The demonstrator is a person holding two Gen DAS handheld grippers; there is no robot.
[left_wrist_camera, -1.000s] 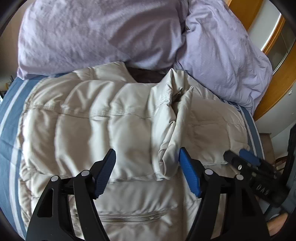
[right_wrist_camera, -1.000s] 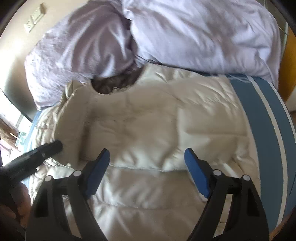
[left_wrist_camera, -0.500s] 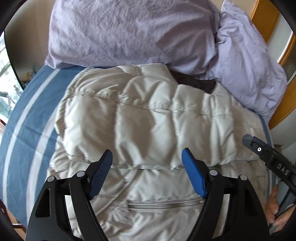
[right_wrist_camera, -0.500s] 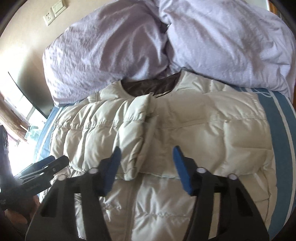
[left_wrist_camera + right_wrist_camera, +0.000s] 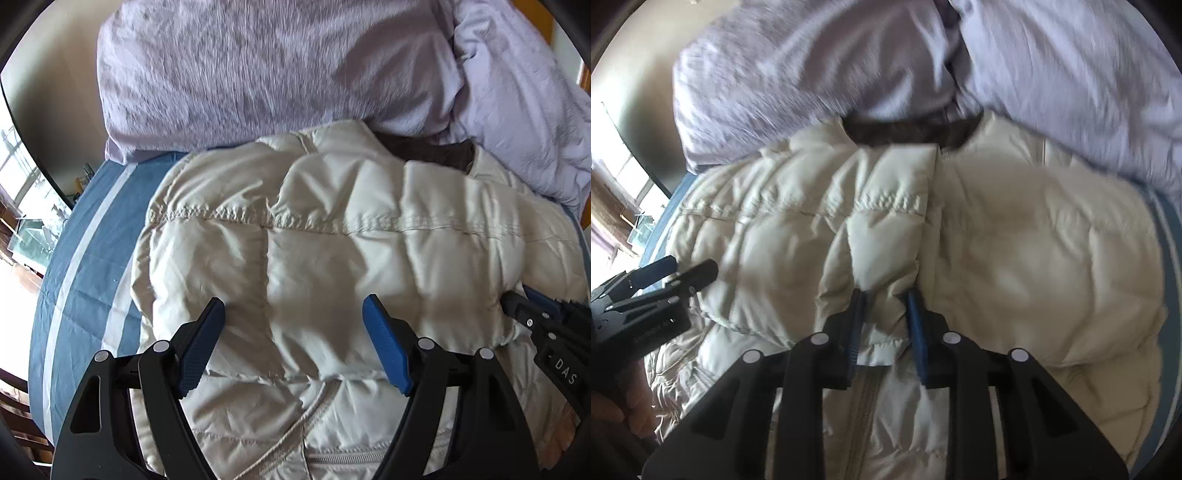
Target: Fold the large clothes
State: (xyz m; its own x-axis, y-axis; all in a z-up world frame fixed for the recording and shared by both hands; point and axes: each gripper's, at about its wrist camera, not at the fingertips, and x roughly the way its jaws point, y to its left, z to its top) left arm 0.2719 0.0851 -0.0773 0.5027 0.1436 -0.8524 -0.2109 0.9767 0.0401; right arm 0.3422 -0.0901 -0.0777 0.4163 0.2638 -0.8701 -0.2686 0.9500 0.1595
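Right now a cream puffer jacket (image 5: 369, 251) lies spread on a bed with a blue, white-striped sheet (image 5: 77, 280), its dark-lined collar (image 5: 912, 129) tucked up against two lilac pillows (image 5: 280, 66) at the head of the bed. One side of the jacket is folded across the front, and its stitched seam runs across the padded panels. The left gripper (image 5: 293, 343) hangs over the lower middle of the jacket with its blue-padded jaws spread wide and nothing between them. A zip (image 5: 295, 443) shows just below it. The right gripper (image 5: 886, 328) has its jaws drawn close together on the cuff end of the folded-over sleeve (image 5: 882, 258), pinching the cream cloth between the blue pads. In the right wrist view the left gripper appears at the left edge, beside the jacket's side, and in the left wrist view the right gripper shows at the right edge against the jacket. The right wrist view is blurred, so finer detail of the grip cannot be told
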